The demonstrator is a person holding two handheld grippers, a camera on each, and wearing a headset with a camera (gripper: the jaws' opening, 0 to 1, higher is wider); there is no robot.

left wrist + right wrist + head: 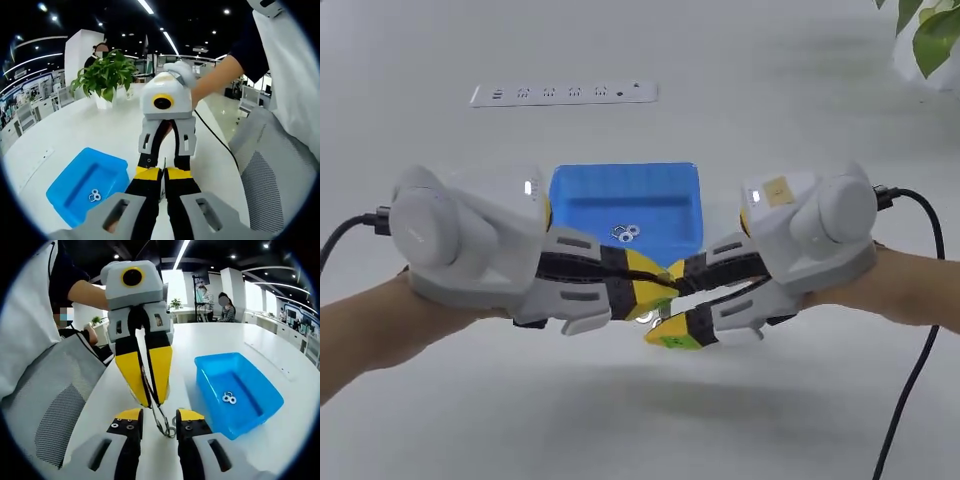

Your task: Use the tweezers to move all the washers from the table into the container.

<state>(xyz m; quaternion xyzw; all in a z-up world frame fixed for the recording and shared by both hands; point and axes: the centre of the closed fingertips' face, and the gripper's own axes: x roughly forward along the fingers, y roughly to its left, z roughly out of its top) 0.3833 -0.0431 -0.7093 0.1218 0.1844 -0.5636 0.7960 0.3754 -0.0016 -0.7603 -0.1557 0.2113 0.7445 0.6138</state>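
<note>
The blue container (665,190) (75,185) (250,375) sits on the white table with two washers (626,234) (229,398) inside. In front of it the grippers face each other tip to tip. My left gripper (655,285) (164,174) is shut on the metal tweezers (145,365), which point at the right gripper. The tweezer tips grip a washer (170,431) just above the table. My right gripper (670,305) (160,416) stands open, its jaws on either side of the tweezer tips with small gaps.
A white power strip (563,93) lies beyond the container. A potted plant (930,30) (102,75) stands at the far right. A black cable (920,330) trails from the right gripper. A mesh chair (60,405) is behind the person.
</note>
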